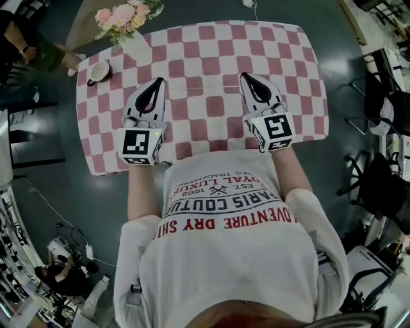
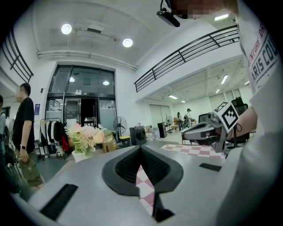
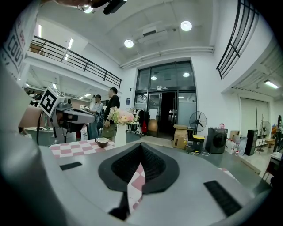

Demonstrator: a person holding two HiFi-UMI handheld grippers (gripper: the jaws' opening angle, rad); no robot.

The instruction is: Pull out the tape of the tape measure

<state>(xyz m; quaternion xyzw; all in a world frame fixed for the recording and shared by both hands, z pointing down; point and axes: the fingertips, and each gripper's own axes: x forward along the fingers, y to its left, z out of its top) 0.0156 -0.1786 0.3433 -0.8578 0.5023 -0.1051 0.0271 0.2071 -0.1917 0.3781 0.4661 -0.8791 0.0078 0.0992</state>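
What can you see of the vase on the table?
The vase is plain white, looks ceramic, and stands upright on the checked cloth at its far left corner. It holds a bunch of pink and cream flowers with green leaves. A cup sits apart beside it, nearer the person. Nothing but the cloth and flowers touches it.

In the head view the person's torso (image 1: pixel 230 256) covers the desk's (image 1: pixel 211 45) near edge, and the marker cubes (image 1: pixel 139 144) hide the hands holding the left gripper (image 1: pixel 157 82) and right gripper (image 1: pixel 246 77). The flowers (image 1: pixel 125 14) are cut off by the top edge, a bystander (image 1: pixel 25 45) by the left one, and what the cup (image 1: pixel 98 72) holds is too small to tell. In each gripper view the gripper's own body blocks most of the desk, with a checked sliver showing through the slit below its shut jaws.
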